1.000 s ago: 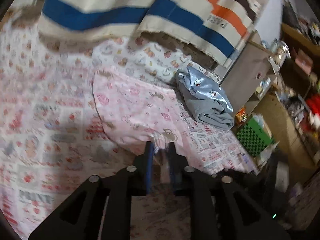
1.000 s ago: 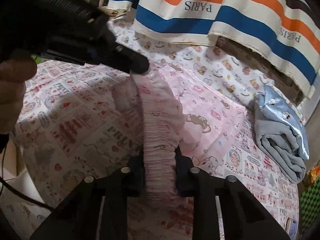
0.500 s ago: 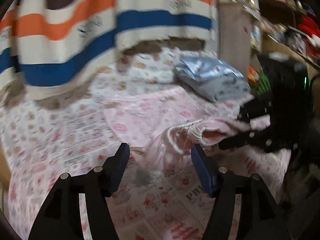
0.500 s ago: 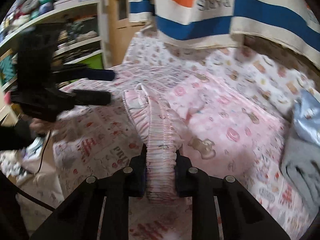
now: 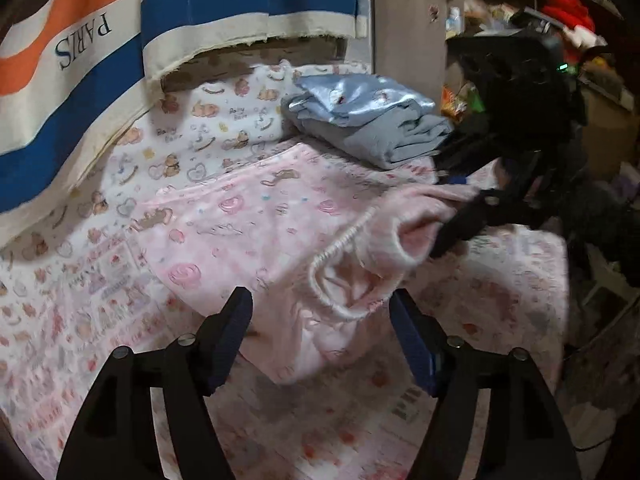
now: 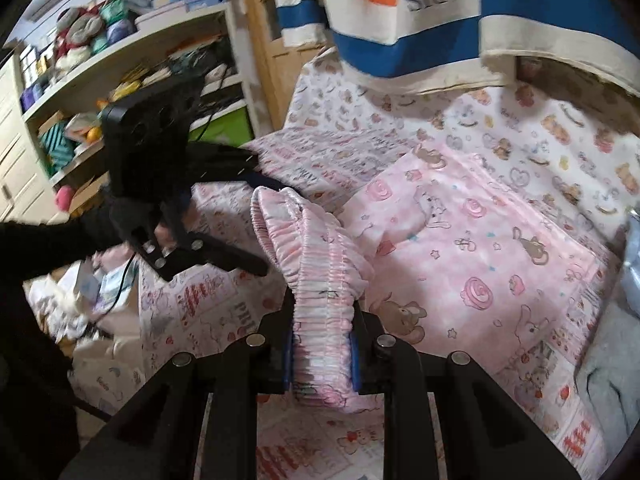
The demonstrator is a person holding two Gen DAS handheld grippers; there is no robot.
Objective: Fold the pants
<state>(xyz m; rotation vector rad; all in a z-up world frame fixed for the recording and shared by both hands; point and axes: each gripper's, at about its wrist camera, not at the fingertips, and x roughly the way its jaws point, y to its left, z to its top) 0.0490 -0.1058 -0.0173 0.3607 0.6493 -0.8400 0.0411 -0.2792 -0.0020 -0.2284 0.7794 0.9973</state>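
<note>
Pants: pink pants [image 5: 256, 236] lay on the bed [image 5: 80, 320], legs spread flat toward the far side, waistband [image 6: 320, 280] lifted off the sheet at the near edge.
Right gripper: right gripper [image 6: 322, 350] was clamped narrow on the gathered waistband, holding it up; elastic bunched between the pads.
Left gripper: left gripper [image 5: 320, 332] had just been opening its jaws and stood wide, nothing gripped. The loose loop of waistband hung between the fingers, not pinched.
Placement: in the right view the left gripper sat at the left, just beside the waistband's far end.
Nearby: folded blue-grey clothes [image 5: 372, 120] lay at the far right of the bed, close to the pants' leg end; striped cloth [image 5: 120, 40] hung behind.
Stage (judged): waistband being regripped before a fold; no fold made yet.
Risk: single hold, so the waistband may sag or twist and give a crooked fold.
Risk: left jaws closing on one layer only would open the waist instead of doubling it.
Risk: a wide swing could drag the blue-grey pile.
</note>
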